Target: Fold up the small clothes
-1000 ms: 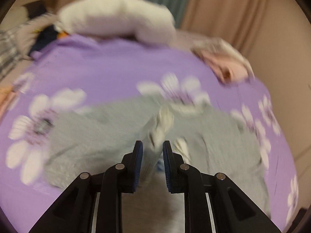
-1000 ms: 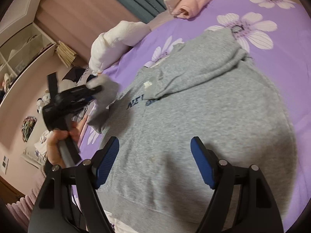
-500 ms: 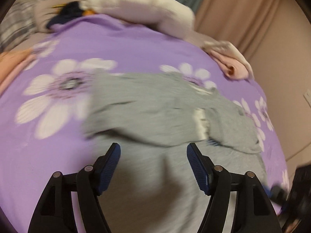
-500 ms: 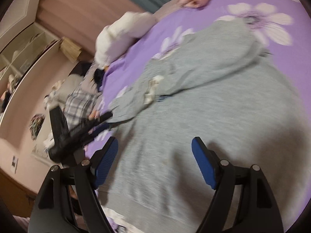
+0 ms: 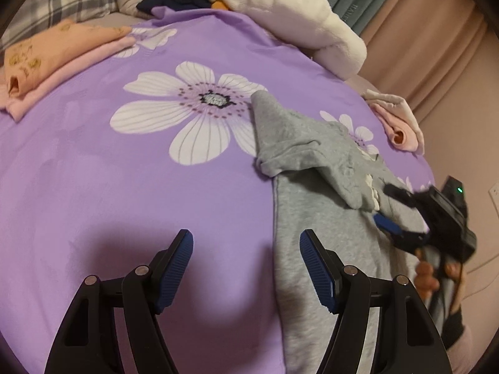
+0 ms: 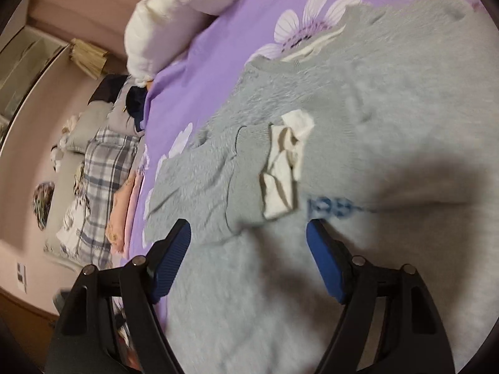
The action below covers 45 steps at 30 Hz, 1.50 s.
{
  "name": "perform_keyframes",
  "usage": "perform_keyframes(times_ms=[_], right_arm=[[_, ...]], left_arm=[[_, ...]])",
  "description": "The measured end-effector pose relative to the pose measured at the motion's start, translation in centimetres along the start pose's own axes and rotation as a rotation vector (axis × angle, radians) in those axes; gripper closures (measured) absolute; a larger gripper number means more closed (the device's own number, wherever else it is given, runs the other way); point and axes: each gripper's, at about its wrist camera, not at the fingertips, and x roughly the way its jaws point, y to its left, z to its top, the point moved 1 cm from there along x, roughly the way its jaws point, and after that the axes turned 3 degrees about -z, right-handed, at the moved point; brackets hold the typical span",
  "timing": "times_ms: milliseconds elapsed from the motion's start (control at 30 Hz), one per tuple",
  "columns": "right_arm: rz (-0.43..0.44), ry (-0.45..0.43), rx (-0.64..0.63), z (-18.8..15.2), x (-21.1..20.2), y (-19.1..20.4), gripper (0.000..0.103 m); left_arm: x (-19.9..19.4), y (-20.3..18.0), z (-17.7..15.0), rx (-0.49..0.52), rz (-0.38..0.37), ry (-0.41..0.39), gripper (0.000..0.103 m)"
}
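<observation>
I have the purple flowered bedspread (image 5: 93, 187) as my working surface, broad and fairly flat, which is why the grey sweatshirt (image 5: 327, 249) is spread out on it rather than held in the air. The sweatshirt lies on the right side of the bed in my left wrist view, body flat, with one sleeve (image 5: 299, 143) laid inward across the chest so the shape narrows toward a rectangle. At the far edge a white plush pillow (image 5: 290, 15) sits clear of the work, and folded pink and orange clothes (image 5: 53, 59) are stacked at the far left, I judge as finished pieces kept out of the way; another pinkish bundle (image 5: 396, 124) rests at the far right. My left claw (image 5: 246, 268) hangs over bare bedspread just left of the sweatshirt's side edge, jaws wide apart and gripping nothing. My right claw (image 6: 248, 261) hovers over the sweatshirt's chest, jaws likewise apart and empty, near the folded sleeve's cuff. A white care label (image 6: 283, 168) shows at the sleeve end, beside the blue lettering (image 6: 330, 208). Both claws look placed to take the near hem next, I think.
</observation>
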Motion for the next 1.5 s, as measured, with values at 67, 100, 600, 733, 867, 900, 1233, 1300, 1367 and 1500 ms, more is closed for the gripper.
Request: perform_keyframes(times_ms=[67, 100, 600, 733, 867, 900, 1233, 1300, 1367, 1500], right_arm=[[-0.018, -0.013, 0.023, 0.6, 0.7, 0.4, 0.03], [-0.03, -0.017, 0.037, 0.7, 0.8, 0.4, 0.039], [-0.23, -0.243, -0.192, 4.6, -5.2, 3.0, 0.089], [-0.289, -0.085, -0.19, 5.3, -2.5, 0.5, 0.085], [-0.245, -0.093, -0.167, 5.5, -3.5, -1.0, 0.062], [-0.234, -0.115, -0.154, 5.6, -4.2, -1.3, 0.051], [-0.176, -0.216, -0.174, 5.7, -7.7, -1.7, 0.068], [-0.15, -0.215, -0.216, 5.3, -7.4, -1.1, 0.074], [-0.115, -0.203, -0.251, 5.2, -6.8, -0.4, 0.08], [-0.153, -0.155, -0.284, 5.2, -4.9, -0.5, 0.08]], left_arm=[[0.0, 0.5, -0.1, -0.008, -0.001, 0.003, 0.033], [0.1, 0.8, -0.1, -0.014, -0.003, 0.004, 0.033], [0.9, 0.0, 0.6, 0.03, -0.017, 0.032, 0.033], [1.9, -2.3, 2.2, 0.08, -0.028, 0.035, 0.033], [2.8, -5.2, 4.3, 0.135, -0.055, 0.026, 0.033], [3.1, -6.1, 4.9, 0.146, -0.064, 0.024, 0.033], [9.4, -11.9, 7.7, 0.229, -0.149, 0.085, 0.033], [10.7, -11.9, 7.5, 0.247, -0.106, 0.104, 0.033], [11.7, -11.1, 7.2, 0.254, -0.039, 0.111, 0.033], [12.6, -8.2, 7.0, 0.219, 0.069, 0.122, 0.033]])
